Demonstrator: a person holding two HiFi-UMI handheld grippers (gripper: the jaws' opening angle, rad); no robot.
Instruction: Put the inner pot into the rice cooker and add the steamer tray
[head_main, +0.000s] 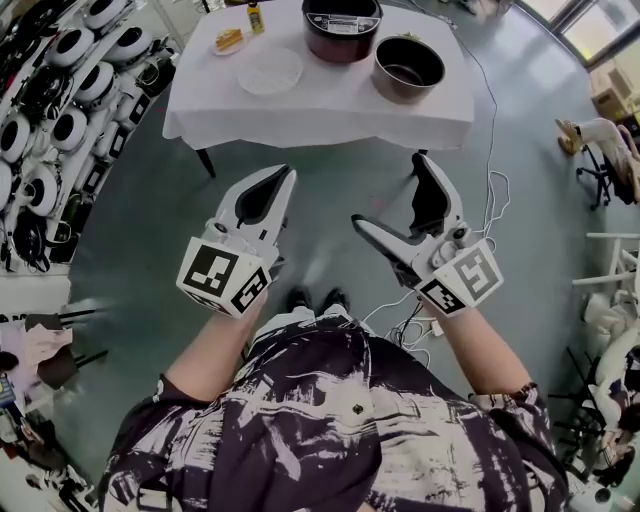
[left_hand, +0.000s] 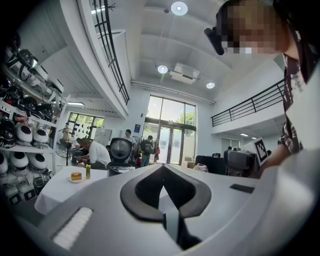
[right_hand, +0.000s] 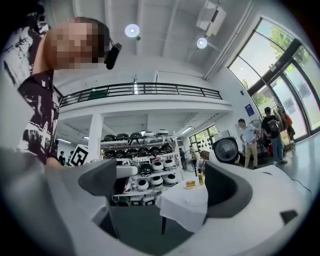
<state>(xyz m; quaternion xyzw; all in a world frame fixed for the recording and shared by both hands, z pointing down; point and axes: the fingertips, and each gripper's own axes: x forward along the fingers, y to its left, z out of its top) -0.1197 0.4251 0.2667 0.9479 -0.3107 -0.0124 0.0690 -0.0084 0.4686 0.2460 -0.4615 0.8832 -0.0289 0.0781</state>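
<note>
Grey-green floor of a tall, bright hall, with a white-draped worktop (head_main: 320, 100) standing well ahead of both grippers.

On the cloth, at the far edge and right of the middle: dark red rice cooker (head_main: 342, 28), lid (left_hand: 120, 150) raised upright, cavity open and dark. Just beside it, nearer the right edge and a little closer in: inner pot (head_main: 408, 68), upright on the cloth, pale metal outside, dark inside, apart from the cooker. Left of the cooker, about midway between far and near edge: steamer tray (head_main: 269, 71), white, round, lying flat. Toward the far left corner: small plate with a piece of cake (head_main: 228, 41), and next to it at the far edge a yellow bottle (head_main: 255, 17), standing upright.

Beyond the left edge, along the wall: shelves (head_main: 60, 90) crowded with rounded black-and-white items, kind not clear. Off the right edge: white cable (head_main: 490, 200) trailing down to the floor.

Left hand-held gripper (head_main: 286, 176): held out over the floor, well short of the near edge, pointing toward the worktop, closed tip to tip with nothing caught inside. Right hand-held gripper (head_main: 388, 190): also over the floor and short of the near edge, spread wide and empty, with only draped cloth and shelves showing through the gap in its own view.

Below both, at the bottom of the head view: patterned dark-and-white shirt (head_main: 330, 420) and a pair of dark shoes (head_main: 315, 298).
</note>
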